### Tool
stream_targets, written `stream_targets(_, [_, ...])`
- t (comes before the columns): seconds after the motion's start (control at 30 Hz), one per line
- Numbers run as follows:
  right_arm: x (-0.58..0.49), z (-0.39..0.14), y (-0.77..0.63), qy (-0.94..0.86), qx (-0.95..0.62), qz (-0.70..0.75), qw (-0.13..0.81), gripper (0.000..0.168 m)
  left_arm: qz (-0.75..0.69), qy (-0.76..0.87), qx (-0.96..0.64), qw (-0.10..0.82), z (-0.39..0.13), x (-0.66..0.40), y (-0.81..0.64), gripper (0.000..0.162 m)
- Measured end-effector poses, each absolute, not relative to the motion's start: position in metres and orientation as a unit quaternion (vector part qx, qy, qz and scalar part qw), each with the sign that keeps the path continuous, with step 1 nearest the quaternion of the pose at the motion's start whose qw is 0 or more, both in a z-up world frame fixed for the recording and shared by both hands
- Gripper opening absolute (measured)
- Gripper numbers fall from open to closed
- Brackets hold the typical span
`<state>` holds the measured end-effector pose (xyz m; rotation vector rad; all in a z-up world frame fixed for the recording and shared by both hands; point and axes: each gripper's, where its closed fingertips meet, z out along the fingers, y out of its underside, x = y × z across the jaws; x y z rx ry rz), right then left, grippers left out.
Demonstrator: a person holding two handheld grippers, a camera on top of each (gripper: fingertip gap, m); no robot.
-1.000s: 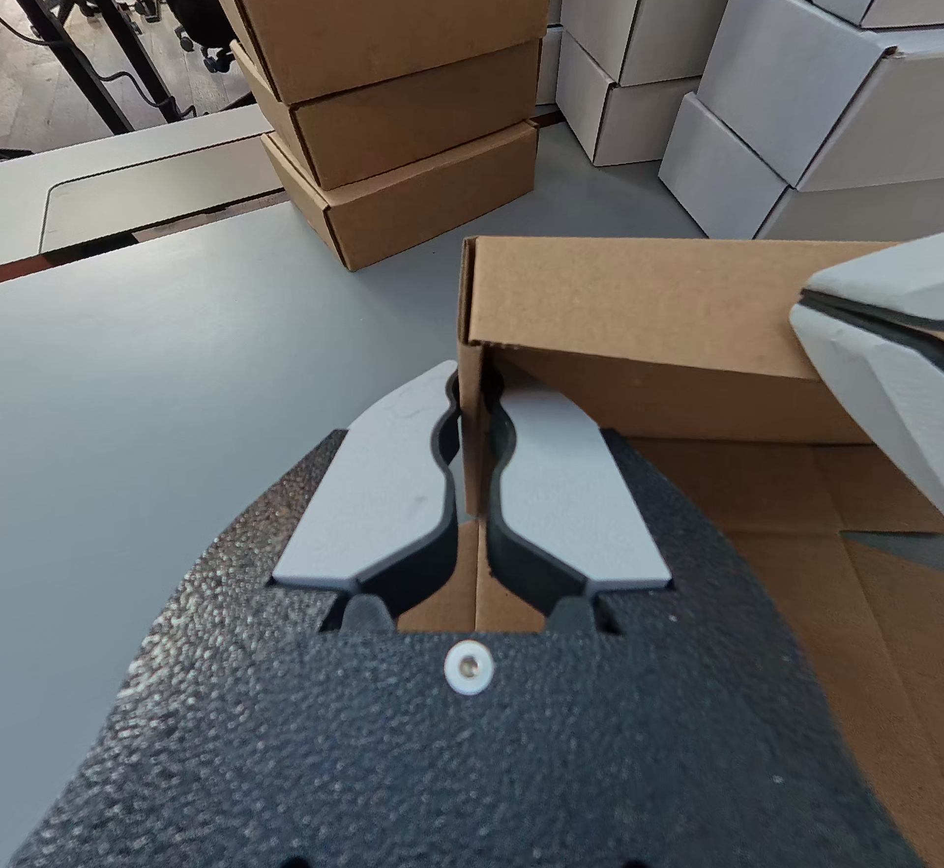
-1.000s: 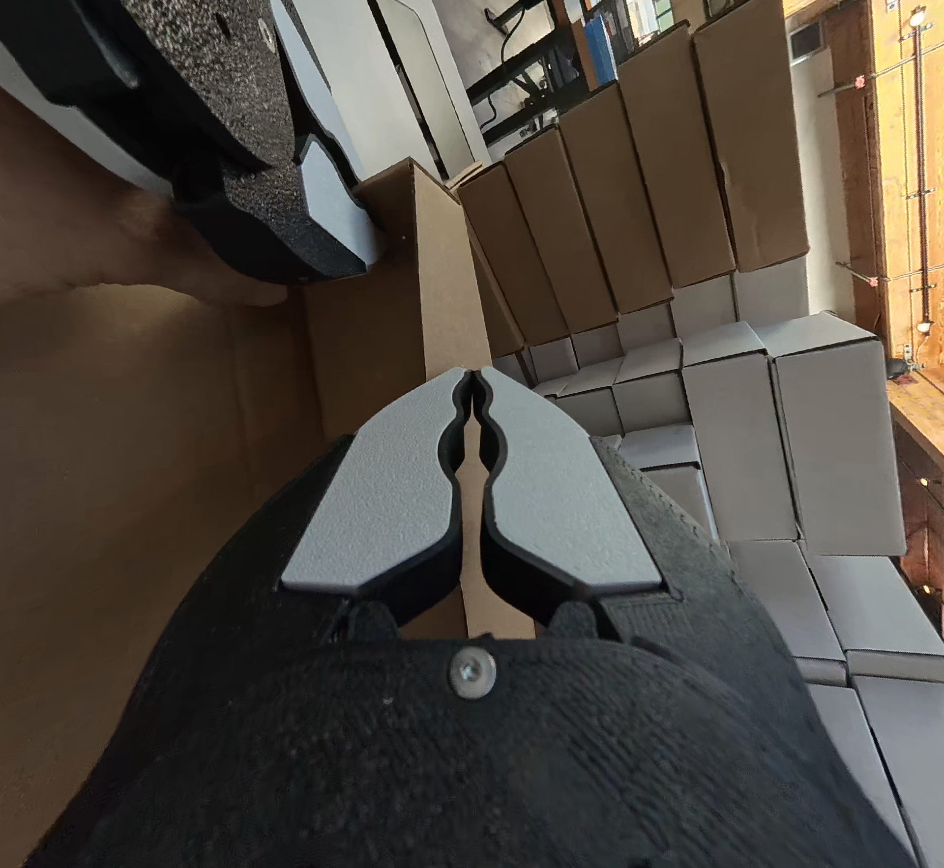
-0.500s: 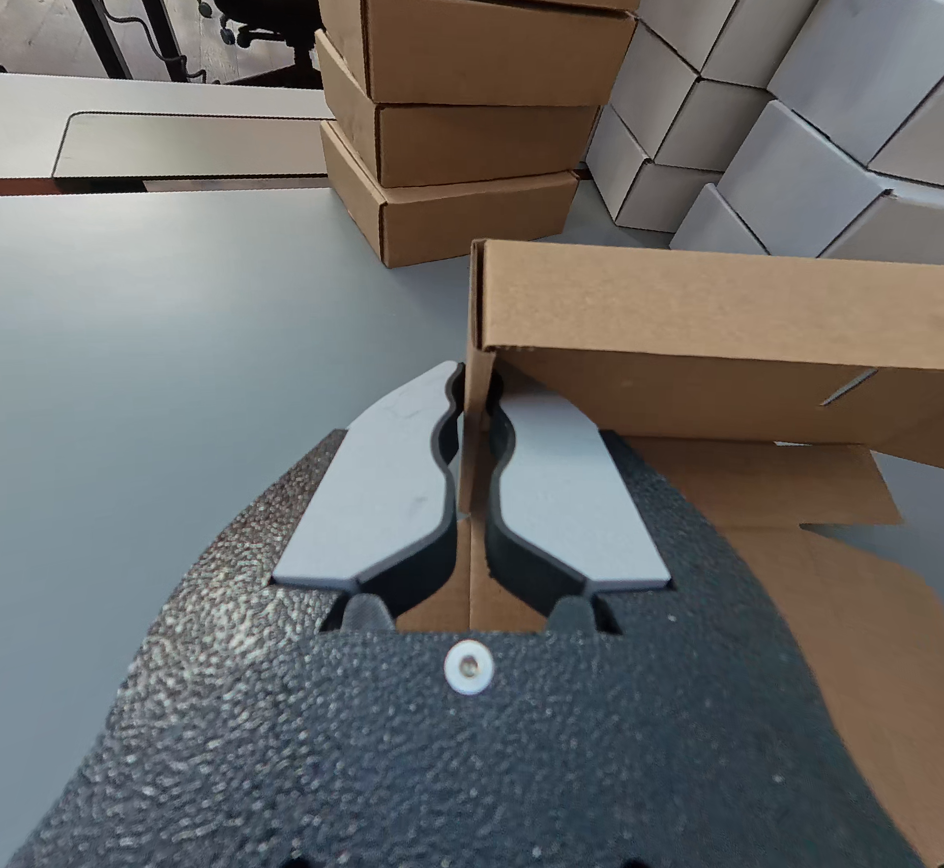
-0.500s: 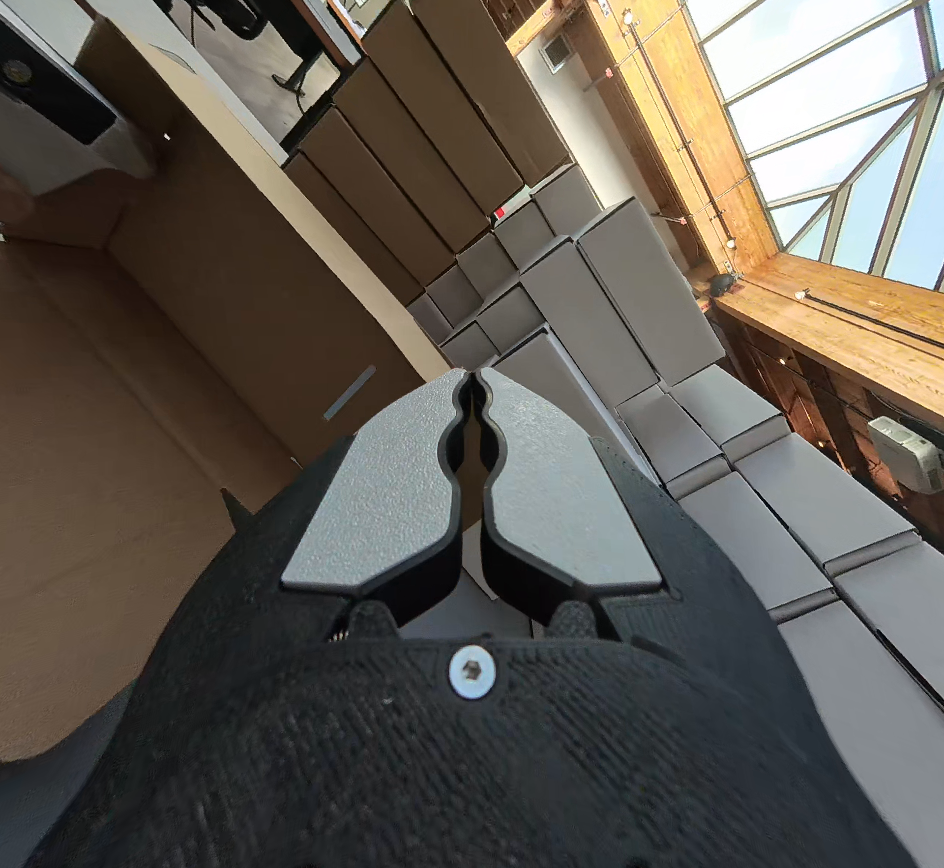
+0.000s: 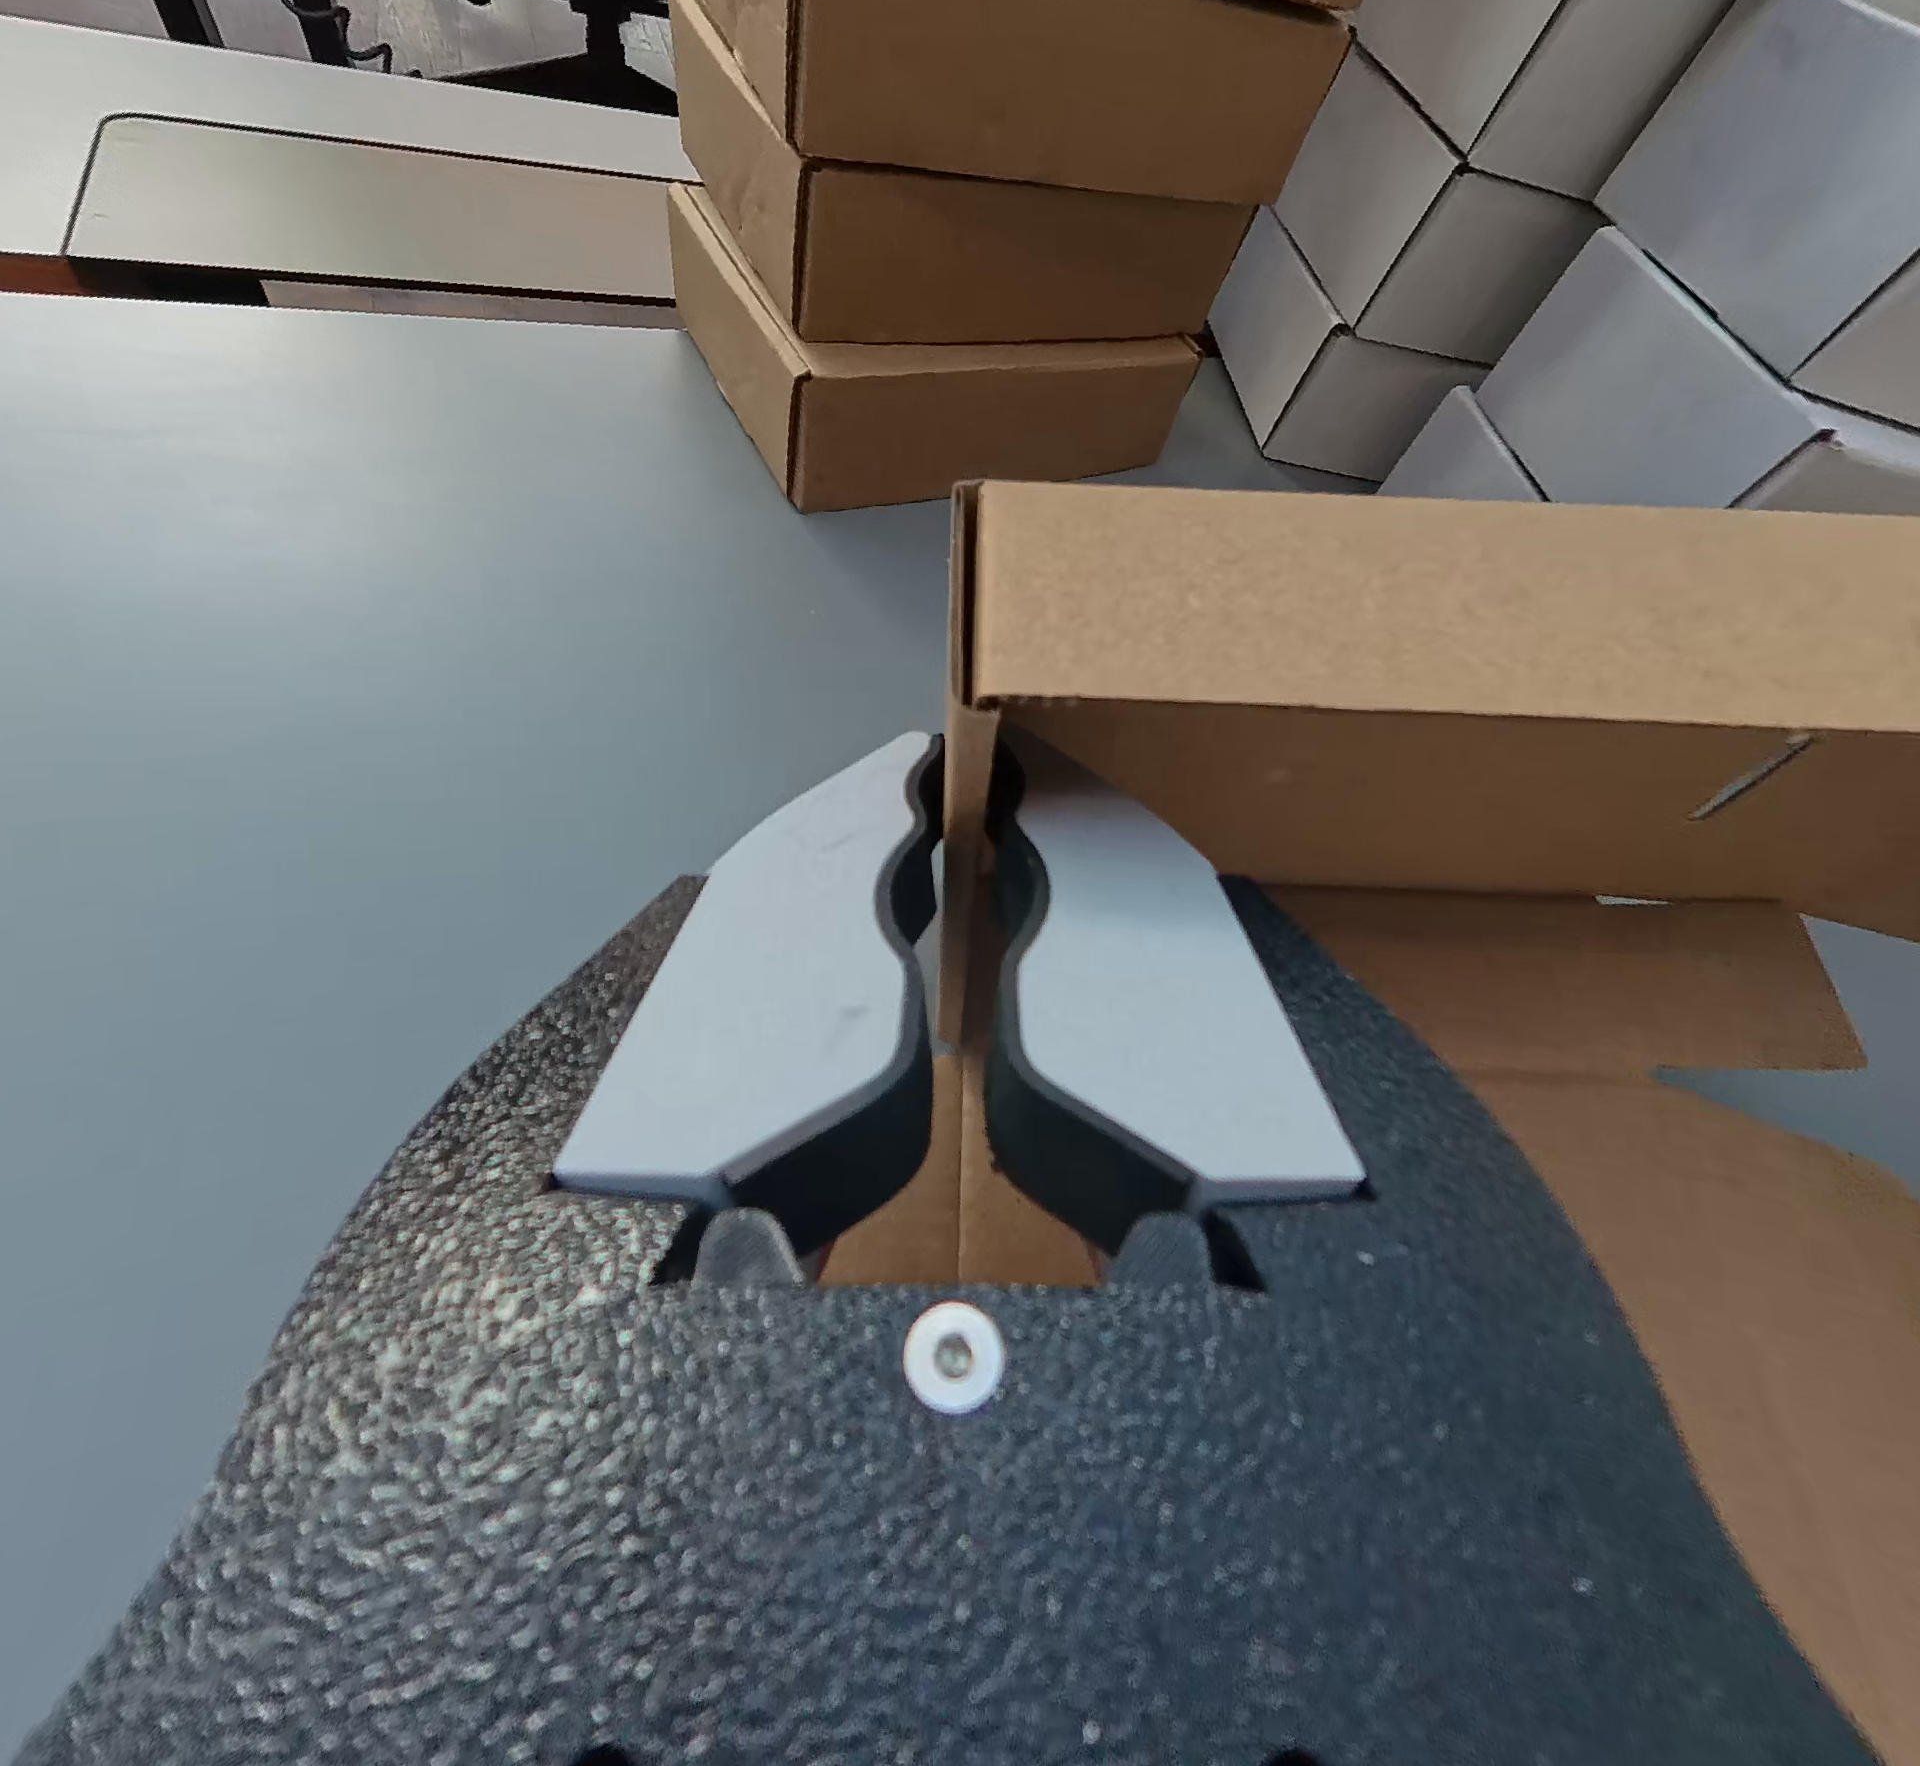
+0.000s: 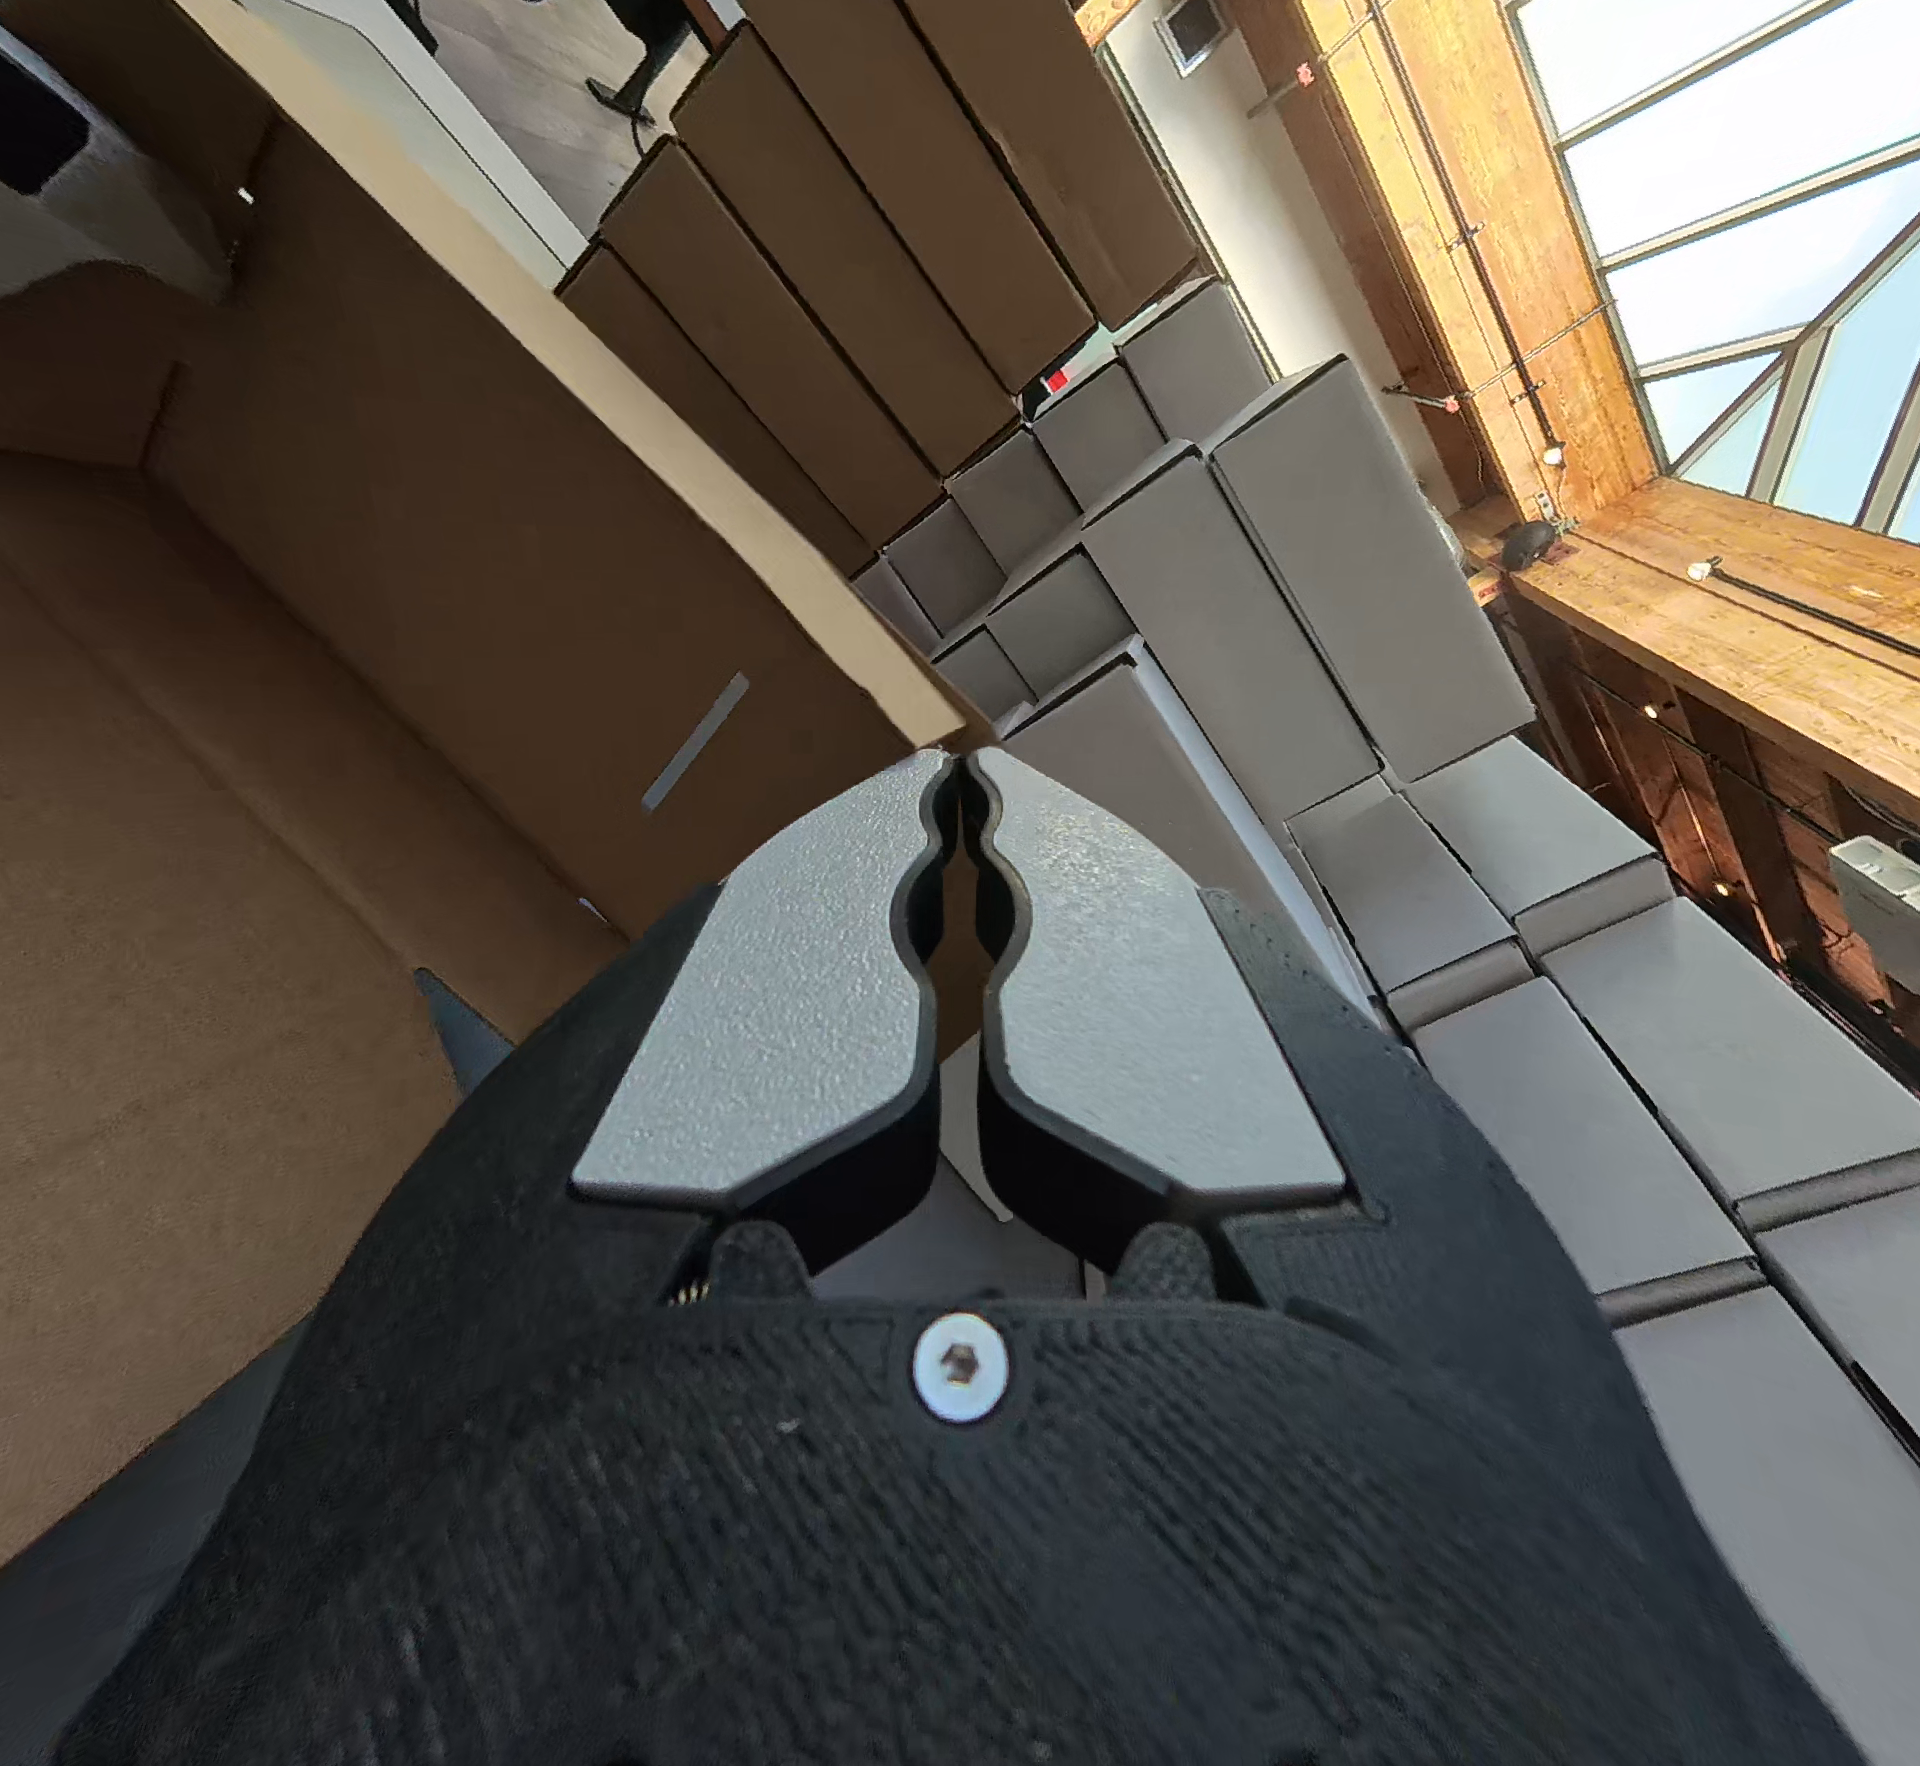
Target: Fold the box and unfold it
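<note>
The left gripper (image 5: 961, 781) is closed down on a thin upright flap of the brown cardboard box (image 5: 1455, 615), the short end flap that rises edge-on between its two grey fingers (image 5: 769, 978), with only the flap's thickness keeping the jaws apart. That flap meets the raised long wall of the box at a corner directly ahead of the fingertips, and from there the wall runs off to the right across the left wrist view, so the box's long axis lies crosswise to this gripper, and the flat, still unfolded panels spread on the grey table (image 5: 364, 677) to the right of it. The right gripper (image 6: 961, 766) has its jaws pressed nearly tip to tip; nothing can be seen pinched between them, and it sits at the other end of the same wall, whose far corner lies just ahead and to the left of its tips. The inner face of the wall, with a narrow slot (image 6: 696, 740) cut in it, stretches leftward from there. The left gripper is thus the one engaged; the right is near but apparently free. Beyond stand a stack of folded brown boxes (image 5: 997, 262) and a pile of grey boxes (image 5: 1610, 262).
</note>
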<state>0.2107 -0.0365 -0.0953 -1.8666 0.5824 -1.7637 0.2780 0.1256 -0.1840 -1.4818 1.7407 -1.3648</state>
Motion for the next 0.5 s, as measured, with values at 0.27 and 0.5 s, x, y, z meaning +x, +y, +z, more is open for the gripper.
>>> stream_targets(0.27, [0.200,-0.068,-0.034,0.177,-0.642,-0.699,0.260,0.000,-0.490,0.640,-0.533,0.257,-0.182,0.277,0.125,0.006])
stream_targets(0.5, [0.212,-0.101,-0.017,0.186,-0.700,-0.642,0.252,0.000,-0.517,0.608,-0.549,0.247,-0.173,0.270,0.133,0.006])
